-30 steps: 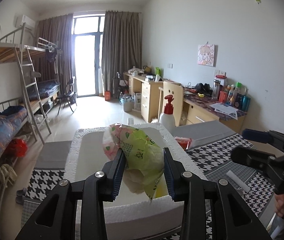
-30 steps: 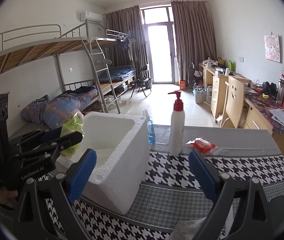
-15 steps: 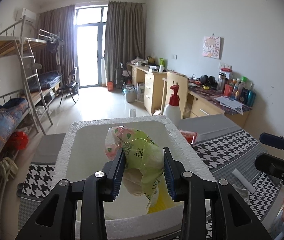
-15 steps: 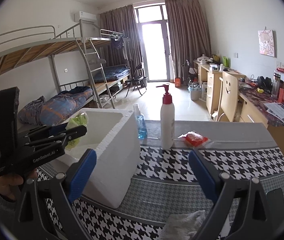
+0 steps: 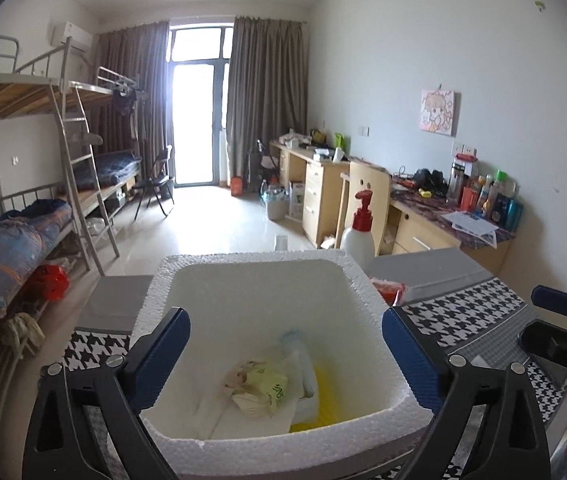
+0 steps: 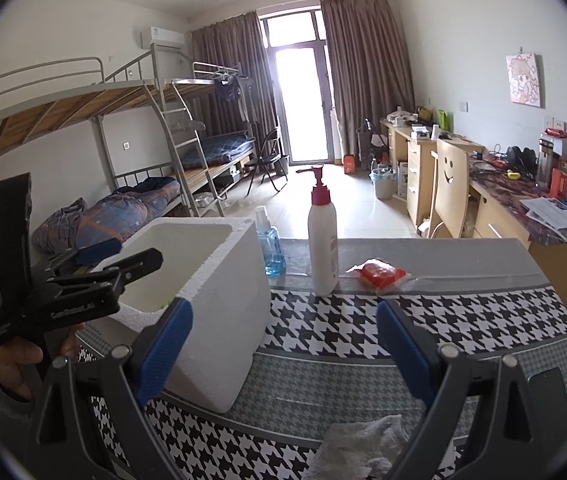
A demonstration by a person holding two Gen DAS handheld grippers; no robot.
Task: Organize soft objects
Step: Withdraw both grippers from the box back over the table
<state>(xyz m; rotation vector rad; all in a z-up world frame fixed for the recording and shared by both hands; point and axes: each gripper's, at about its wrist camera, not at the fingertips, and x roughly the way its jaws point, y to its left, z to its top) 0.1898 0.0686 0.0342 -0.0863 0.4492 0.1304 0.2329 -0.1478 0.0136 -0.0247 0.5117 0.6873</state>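
My left gripper (image 5: 285, 354) is open and empty above a white foam box (image 5: 243, 258). A green and pink plastic packet (image 5: 259, 388) lies on the box's floor among white bags and something yellow. In the right wrist view the foam box (image 6: 219, 280) stands at the left, with the left gripper (image 6: 123, 256) over its rim. My right gripper (image 6: 283, 356) is open and empty above the houndstooth tablecloth (image 6: 463, 320). A white cloth (image 6: 363, 440) lies just below it at the table's near edge. A red packet (image 6: 379, 272) lies further back.
A white pump bottle with a red top (image 6: 322, 240) and a small blue bottle (image 6: 269, 248) stand behind the box. Desks (image 6: 523, 208) line the right wall and bunk beds (image 6: 143, 140) the left.
My left gripper has opened and let go of the green packet, which now lies inside the foam box. The right gripper has stayed open and drifted a little forward and down.
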